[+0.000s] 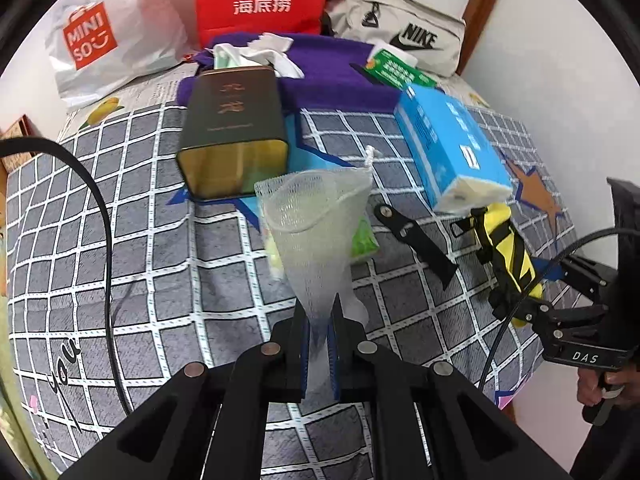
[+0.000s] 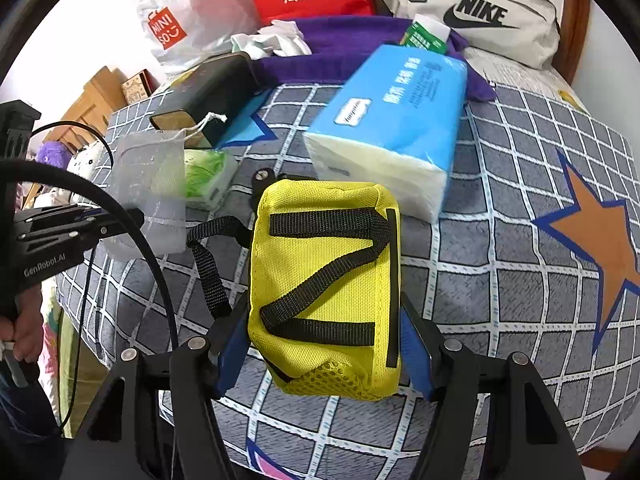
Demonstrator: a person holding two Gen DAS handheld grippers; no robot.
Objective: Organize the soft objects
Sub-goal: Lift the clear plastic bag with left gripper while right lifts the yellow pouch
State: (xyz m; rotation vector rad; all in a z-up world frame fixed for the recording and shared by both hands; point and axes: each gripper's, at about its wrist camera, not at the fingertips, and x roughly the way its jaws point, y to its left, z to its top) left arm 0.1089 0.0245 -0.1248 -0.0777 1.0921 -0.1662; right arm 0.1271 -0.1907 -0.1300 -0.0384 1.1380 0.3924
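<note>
My left gripper [image 1: 320, 326] is shut on a white mesh drawstring pouch [image 1: 316, 220], held up with its open mouth toward the camera; it also shows in the right wrist view [image 2: 150, 184]. My right gripper [image 2: 324, 344] is shut on a yellow pouch [image 2: 324, 284] with black straps, held above the checked bedspread [image 2: 500, 280]; from the left wrist view the yellow pouch [image 1: 508, 248] hangs at the right. A small green tissue pack [image 2: 206, 178] lies behind the mesh pouch. A blue tissue pack [image 2: 392, 128] lies beyond the yellow pouch.
A dark tin box [image 1: 232, 136] lies on the bed. Behind are a purple cloth [image 1: 332, 72], crumpled white tissue [image 1: 268, 54], a green carton [image 1: 394, 68], a red bag [image 1: 262, 0], a Miniso bag [image 1: 104, 40] and a Nike bag [image 1: 400, 28].
</note>
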